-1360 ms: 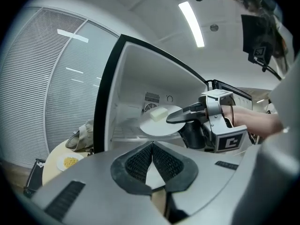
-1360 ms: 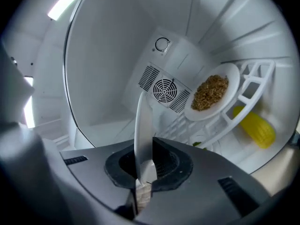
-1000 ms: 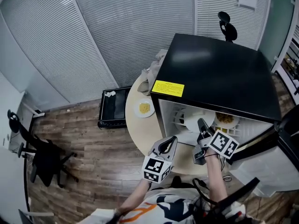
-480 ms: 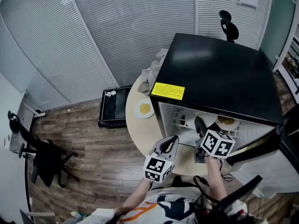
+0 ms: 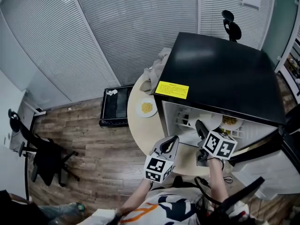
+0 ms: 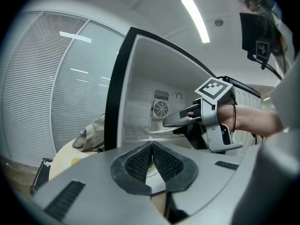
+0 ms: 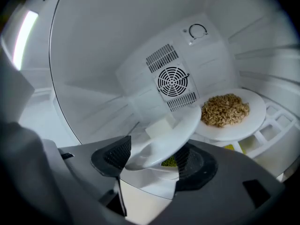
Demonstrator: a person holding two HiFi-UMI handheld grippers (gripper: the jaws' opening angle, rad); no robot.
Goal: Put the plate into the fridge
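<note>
**Right gripper (image 7: 152, 161) loosens since a second ago**

Nearest me, my left gripper (image 6: 152, 146) hangs outside the fridge (image 5: 220, 69), its jaws pressed together on nothing. My right gripper reaches into the open compartment. Its jaws were clamped before and are now opening, with the plate (image 7: 164, 135) tilted between the pads, low inside the fridge. Just beyond it a second plate (image 7: 229, 114), heaped with brown grains, rests on the white rack. The fan grille (image 7: 173, 81) sits on the back wall behind both.

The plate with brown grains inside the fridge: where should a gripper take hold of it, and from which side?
Probably the plate's bare near rim, coming level from the open front. The grains fill the middle, and the plate lies flat on the shelf, so only the rim offers an edge.
</note>
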